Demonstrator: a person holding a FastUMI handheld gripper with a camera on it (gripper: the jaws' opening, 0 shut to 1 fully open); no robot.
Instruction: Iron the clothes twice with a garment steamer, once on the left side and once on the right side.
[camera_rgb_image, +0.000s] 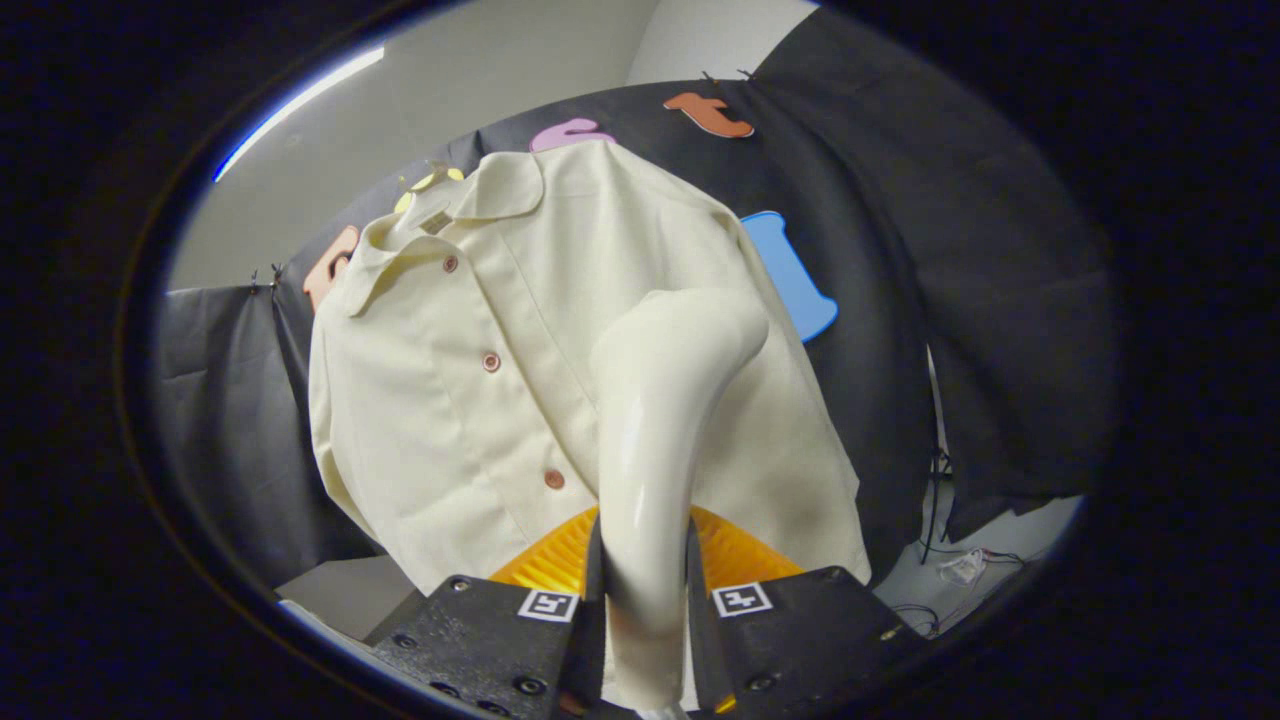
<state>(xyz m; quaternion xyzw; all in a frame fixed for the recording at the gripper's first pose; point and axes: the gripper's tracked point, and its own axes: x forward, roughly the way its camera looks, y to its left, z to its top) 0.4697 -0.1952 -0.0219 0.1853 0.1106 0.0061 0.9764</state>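
Gripper (645, 600) is closed down on the handle of the glossy cream plastic garment steamer (660, 420); both fingers press its sides, one finger (585, 610) at the handle's 9 o'clock, the other at its 3 o'clock. The steamer's long axis runs from between the fingers straight ahead toward 12 o'clock, then the head bends toward 1 o'clock and ends against the cloth. Target is the pale cream short-sleeved button-front shirt (480, 400), hanging collar-up in front of the black booth cloth (900, 300); it looks tilted, collar toward 11 o'clock, hem toward 5 o'clock. The row of reddish-brown buttons (491, 361) runs down the placket at the steamer's 9–10 o'clock, so the head sits on the panel to the 3 o'clock side of the placket, around mid-height of the shirt. Can't tell whether the steam face is actually touching the fabric or just off it; the head hides the contact. My read: the stroke has to follow the shirt's collar-to-hem line, parallel to the placket and tilted the same way. The panel at 9 o'clock of the buttons needs its own pass. Orange ribbed part (560, 560) shows just behind the fingers.
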